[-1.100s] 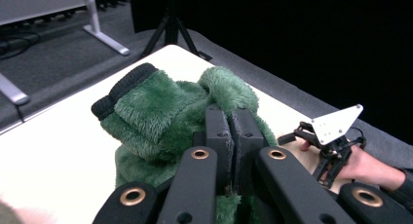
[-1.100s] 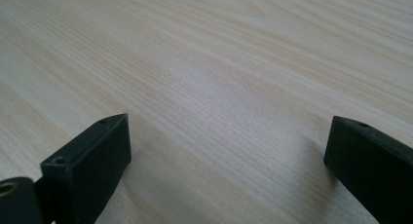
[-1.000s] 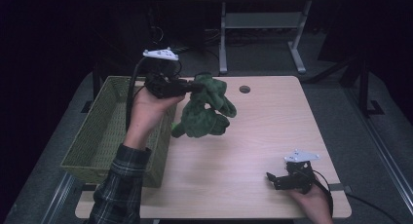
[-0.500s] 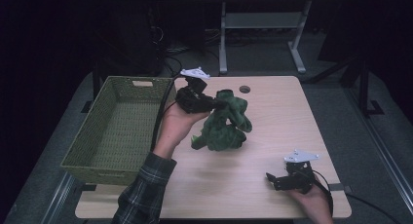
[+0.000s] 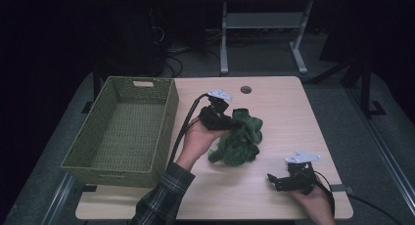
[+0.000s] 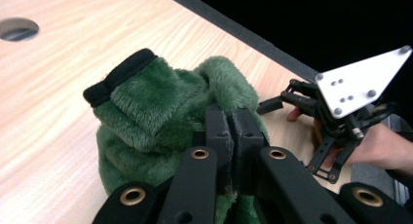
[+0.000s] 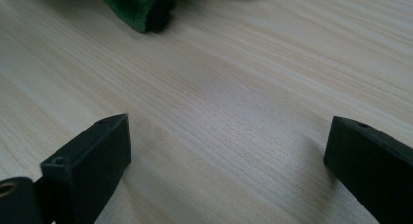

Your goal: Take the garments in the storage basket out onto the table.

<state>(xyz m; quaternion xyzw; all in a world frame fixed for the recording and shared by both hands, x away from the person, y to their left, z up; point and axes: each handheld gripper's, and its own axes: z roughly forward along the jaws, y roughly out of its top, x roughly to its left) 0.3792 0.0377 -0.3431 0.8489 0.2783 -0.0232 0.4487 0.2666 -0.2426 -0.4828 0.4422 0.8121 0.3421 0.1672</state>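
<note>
A crumpled green fleece garment (image 5: 240, 143) with a black cuff lies in a heap on the middle of the wooden table (image 5: 288, 112). My left gripper (image 5: 229, 121) is at its left upper side, shut on a fold of the fleece; in the left gripper view the two jaws (image 6: 234, 124) meet with green pile (image 6: 146, 107) bunched around them. My right gripper (image 5: 272, 180) rests low near the table's front right, open, with bare wood between its jaws (image 7: 226, 136). An edge of the garment (image 7: 141, 9) lies beyond them. The left gripper view also catches the right gripper (image 6: 281, 95).
A green woven basket (image 5: 110, 172) stands on the table's left side, its inside bare. A round cable hole (image 5: 245, 90) sits near the far edge. Beyond the table are a dark floor and a metal stand (image 5: 264, 24).
My left hand has carried the green garment rightward away from the basket and down, so it now rests on the table. The right gripper has stayed where it was.
</note>
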